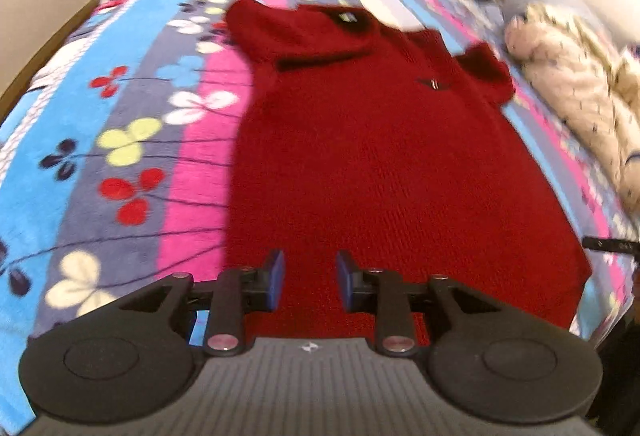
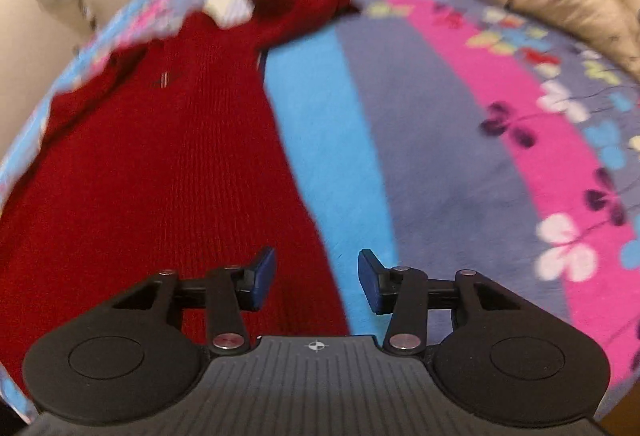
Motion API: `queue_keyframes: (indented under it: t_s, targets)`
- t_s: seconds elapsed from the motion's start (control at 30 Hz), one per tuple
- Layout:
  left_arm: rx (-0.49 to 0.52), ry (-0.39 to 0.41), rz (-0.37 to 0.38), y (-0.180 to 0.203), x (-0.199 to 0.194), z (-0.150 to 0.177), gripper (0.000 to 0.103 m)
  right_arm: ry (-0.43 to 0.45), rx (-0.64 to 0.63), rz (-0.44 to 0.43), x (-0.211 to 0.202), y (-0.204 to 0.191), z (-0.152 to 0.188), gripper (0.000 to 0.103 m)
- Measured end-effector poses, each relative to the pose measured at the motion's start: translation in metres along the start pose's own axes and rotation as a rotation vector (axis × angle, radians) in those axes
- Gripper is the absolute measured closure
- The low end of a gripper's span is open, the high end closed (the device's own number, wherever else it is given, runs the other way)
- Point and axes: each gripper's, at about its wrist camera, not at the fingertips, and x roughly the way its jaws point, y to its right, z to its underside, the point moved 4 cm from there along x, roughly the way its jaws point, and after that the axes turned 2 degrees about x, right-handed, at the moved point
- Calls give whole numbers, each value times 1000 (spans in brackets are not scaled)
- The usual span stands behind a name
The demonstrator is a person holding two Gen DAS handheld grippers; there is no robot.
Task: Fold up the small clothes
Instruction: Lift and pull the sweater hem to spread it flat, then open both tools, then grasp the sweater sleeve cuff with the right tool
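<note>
The red knitted sweater (image 1: 384, 164) lies spread on the bed, on its flowered striped blanket (image 1: 132, 84), hem toward me and neck at the far end. By my reckoning the folding has hardly begun: the body lies flat in one layer, no fold across it. At the far end one sleeve (image 1: 280, 32) seems turned in toward the collar, though blur keeps me from being sure, and the other sleeve (image 2: 320, 0) still juts out to the side (it looks rumpled, not laid).

My left claw (image 1: 310, 284) hangs over the hem, its blue pads apart and nothing between them; whether they touch the knit I cannot tell. My right claw (image 2: 316, 282) is spread wider and also empty, placed over the sweater's right edge, one pad above red wool and the other above the blue stripe.

Left to do, I judge: bring both sleeves in, then fold the body up on itself. A cream quilt (image 1: 580, 92) is heaped beside the sweater, apart from it.
</note>
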Motion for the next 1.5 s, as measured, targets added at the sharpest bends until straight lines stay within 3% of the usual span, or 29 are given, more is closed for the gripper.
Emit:
queue_keyframes:
  t_s: [0.03, 0.13, 0.2, 0.3, 0.47, 0.63, 0.77, 0.9, 0.97, 1.1, 1.2, 1.37, 1.5]
  targets:
    - [25, -32, -19, 6, 10, 2, 62, -31, -46, 29, 8, -7, 6, 58]
    - [118, -145, -146, 21, 39, 11, 62, 21, -112, 75, 2, -21, 4, 58]
    - [190, -82, -212, 31, 37, 9, 62, 95, -85, 48, -11, -22, -3, 58]
    - [235, 57, -167, 48, 21, -2, 57, 194, -30, 2, -29, -19, -18, 58]
    - [229, 78, -148, 66, 30, -14, 57, 334, 18, -48, -32, -2, -59, 58]
    - [197, 166, -151, 84, 41, -30, 57, 410, 187, -164, -8, 29, -109, 58]
    - [240, 181, -163, 105, 61, -38, 57, 493, 227, -226, 6, 42, -144, 65]
    - [238, 183, -145, 115, 76, -46, 57, 496, 263, -203, 36, 54, -179, 64]
    - [254, 185, -141, 118, 84, -50, 57, 481, 287, -234, 58, 61, -196, 64]
    - [313, 196, -164, 117, 92, -52, 57, 482, 346, -235, 96, 81, -233, 64]
    - [302, 188, -172, 108, 97, -55, 57, 476, 404, -230, 127, 99, -272, 63]
    - [241, 173, -177, 90, 103, -63, 57, 389, 445, -284, 182, 105, -347, 61]
    - [207, 157, -189, 81, 107, -66, 57, 293, 483, -293, 221, 99, -380, 60]
